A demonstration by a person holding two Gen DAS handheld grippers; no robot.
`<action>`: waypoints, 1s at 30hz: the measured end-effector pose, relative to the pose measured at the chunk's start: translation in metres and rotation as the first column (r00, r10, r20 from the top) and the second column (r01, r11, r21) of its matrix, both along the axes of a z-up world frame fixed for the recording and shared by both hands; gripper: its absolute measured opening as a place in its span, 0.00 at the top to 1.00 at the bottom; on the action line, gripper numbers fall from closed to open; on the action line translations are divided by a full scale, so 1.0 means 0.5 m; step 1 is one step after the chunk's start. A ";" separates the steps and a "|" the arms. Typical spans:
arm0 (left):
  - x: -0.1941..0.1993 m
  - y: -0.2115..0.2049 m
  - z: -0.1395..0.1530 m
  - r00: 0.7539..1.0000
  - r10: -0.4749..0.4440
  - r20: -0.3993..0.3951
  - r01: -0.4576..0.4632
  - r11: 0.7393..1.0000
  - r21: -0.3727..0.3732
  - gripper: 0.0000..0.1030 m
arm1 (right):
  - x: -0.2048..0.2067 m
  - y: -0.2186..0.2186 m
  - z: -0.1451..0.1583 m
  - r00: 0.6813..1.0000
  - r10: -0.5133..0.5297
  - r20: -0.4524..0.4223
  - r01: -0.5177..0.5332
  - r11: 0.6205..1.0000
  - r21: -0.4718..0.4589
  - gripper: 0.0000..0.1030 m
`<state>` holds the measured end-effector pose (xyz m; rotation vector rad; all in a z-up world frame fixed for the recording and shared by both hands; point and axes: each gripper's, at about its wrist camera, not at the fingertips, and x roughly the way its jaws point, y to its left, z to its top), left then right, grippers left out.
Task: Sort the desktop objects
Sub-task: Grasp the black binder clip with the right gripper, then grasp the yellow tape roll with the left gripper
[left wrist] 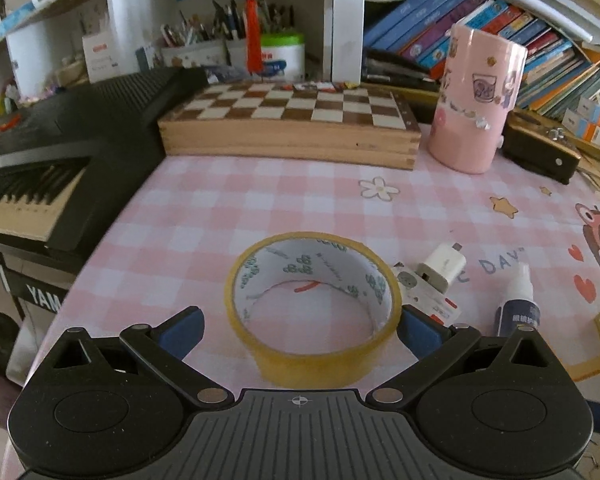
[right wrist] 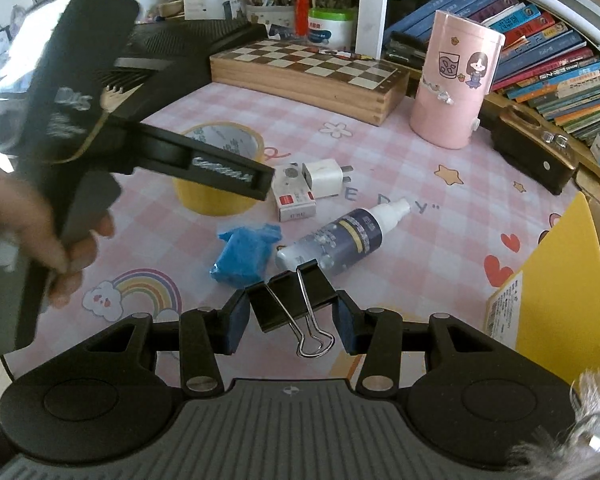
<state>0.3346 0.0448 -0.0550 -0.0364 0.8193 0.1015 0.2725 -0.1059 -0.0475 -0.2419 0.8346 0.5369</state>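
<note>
A yellow tape roll (left wrist: pixel 314 360) lies flat on the pink checked tablecloth (left wrist: pixel 220 208), between the fingers of my left gripper (left wrist: pixel 300 332). That gripper is open: the right pad is at the roll's side and the left pad stands apart from it. In the right wrist view my right gripper (right wrist: pixel 294 322) is shut on a black binder clip (right wrist: pixel 296 296), its wire handles pointing toward the camera. Beyond it lie a blue crumpled wad (right wrist: pixel 242 254), a spray bottle (right wrist: pixel 340 236), a white charger plug (right wrist: pixel 324 174) and a small white box (right wrist: pixel 294 196). The tape roll (right wrist: pixel 216 204) is partly hidden by the left tool, held by a person's hand (right wrist: pixel 28 240).
A tall pink cylinder container (left wrist: pixel 476 100) stands at the back right beside a wooden chess box (left wrist: pixel 288 120). A black keyboard (left wrist: pixel 60 140) borders the left edge. A black case (right wrist: pixel 532 152) and a yellow box (right wrist: pixel 560 288) sit at the right; shelves of books behind.
</note>
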 end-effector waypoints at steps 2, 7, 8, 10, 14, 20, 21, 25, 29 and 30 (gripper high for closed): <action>0.009 0.002 -0.007 1.000 0.004 -0.002 -0.004 1.000 -0.004 0.00 | -0.001 0.000 -0.001 1.000 0.002 -0.004 -0.002 1.000 -0.002 0.58; 0.022 0.002 -0.016 1.000 0.004 0.002 -0.004 1.000 -0.008 0.01 | -0.003 0.003 -0.003 1.000 0.012 -0.005 -0.012 1.000 -0.008 0.58; 0.021 0.003 -0.017 1.000 0.002 0.009 -0.002 1.000 -0.006 0.01 | -0.003 0.003 -0.003 1.000 0.010 -0.006 -0.010 1.000 -0.009 0.58; 0.020 0.002 -0.016 1.000 -0.017 0.019 0.017 1.000 -0.006 0.10 | -0.004 0.003 -0.003 1.000 0.004 -0.008 -0.004 1.000 -0.009 0.58; 0.006 0.002 -0.006 0.999 -0.040 0.014 0.040 0.999 -0.004 0.11 | -0.010 0.004 -0.001 1.000 -0.010 -0.005 0.010 1.000 -0.003 0.58; -0.057 0.020 0.048 0.996 -0.032 0.079 0.036 0.998 -0.045 0.11 | -0.035 0.006 0.013 0.999 -0.038 0.019 0.038 0.999 0.005 0.58; -0.072 0.025 0.059 0.995 -0.031 0.091 0.036 0.997 -0.061 0.11 | -0.040 0.005 0.016 0.999 -0.047 0.021 0.047 0.999 0.008 0.58; -0.131 0.034 0.095 0.991 -0.043 0.130 0.052 0.997 -0.065 0.11 | -0.063 0.005 0.030 0.997 -0.077 0.031 0.076 0.997 0.022 0.58; -0.190 0.041 0.123 0.986 -0.058 0.158 0.070 0.995 -0.071 0.11 | -0.094 0.007 0.045 0.994 -0.093 0.049 0.091 0.995 0.032 0.58; -0.205 0.042 0.130 0.984 -0.062 0.165 0.075 0.994 -0.074 0.11 | -0.102 0.008 0.049 0.994 -0.096 0.053 0.094 0.995 0.034 0.58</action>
